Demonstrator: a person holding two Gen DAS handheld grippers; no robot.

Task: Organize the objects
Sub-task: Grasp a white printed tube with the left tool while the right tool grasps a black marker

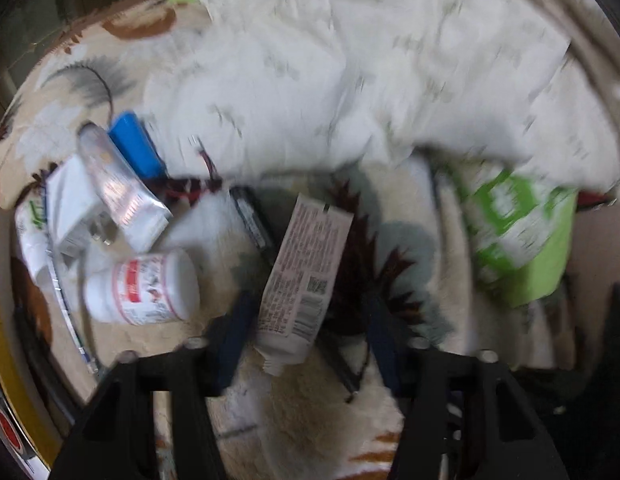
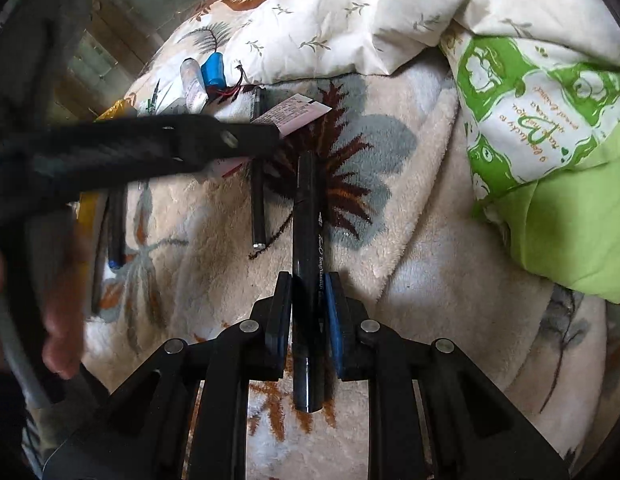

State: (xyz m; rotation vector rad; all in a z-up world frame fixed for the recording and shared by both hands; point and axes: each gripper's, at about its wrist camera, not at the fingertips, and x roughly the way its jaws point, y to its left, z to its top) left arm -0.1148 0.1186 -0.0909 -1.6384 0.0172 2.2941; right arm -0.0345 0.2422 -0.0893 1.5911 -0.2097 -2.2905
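Black plastic fingers of the right gripper (image 2: 308, 300) are pinching a black marker (image 2: 308, 240) at mid-barrel, the marker pointing forward along the fingers above a fleece blanket (image 2: 409, 260) printed with leaves. A slimmer black pen (image 2: 257, 184) is lying on the blanket just to the marker's left. In the left wrist view, the left gripper (image 1: 306, 320) is hanging with its fingers spread, and a pale pink tube (image 1: 304, 276) is lying between them, cap end toward the camera; whether either finger is touching the tube cannot be told. To the tube's left, a white pill bottle (image 1: 144, 286) is lying on its side, near a silver tube (image 1: 120, 188), a white charger plug (image 1: 76, 208) and a blue cylinder (image 1: 136, 146). A white floral quilt (image 1: 349, 60) and a green-patterned pillow (image 2: 549, 128) are lying at the blanket's far side.
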